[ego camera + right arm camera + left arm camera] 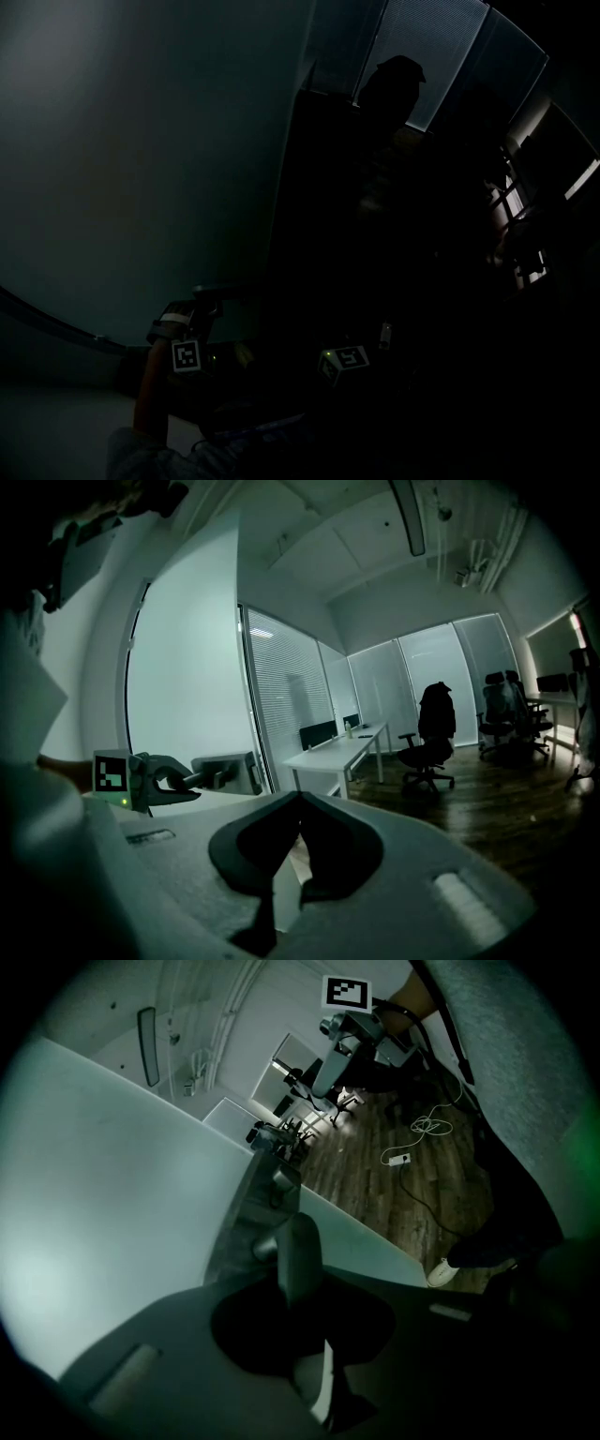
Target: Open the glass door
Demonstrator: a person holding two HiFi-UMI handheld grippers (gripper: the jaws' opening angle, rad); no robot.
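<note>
The glass door [141,169] is a large pale pane that fills the left of the dark head view. Its grey handle lever [298,1241] sticks out from a metal lock fitting [230,771] on the door's edge. My left gripper [302,1288] is shut on that handle; the right gripper view shows its jaws [192,780] pinching the bar beside the fitting. In the head view the left gripper [202,314] is low at the door edge. My right gripper [298,803] is shut and holds nothing, a little to the right of the left one [380,337], away from the door.
Past the door lies an office with a wooden floor, a long white desk [342,752] and office chairs [431,733]. A cable with a power strip [398,1159] lies on the floor. The person's shoe [439,1272] stands near the door's lower edge.
</note>
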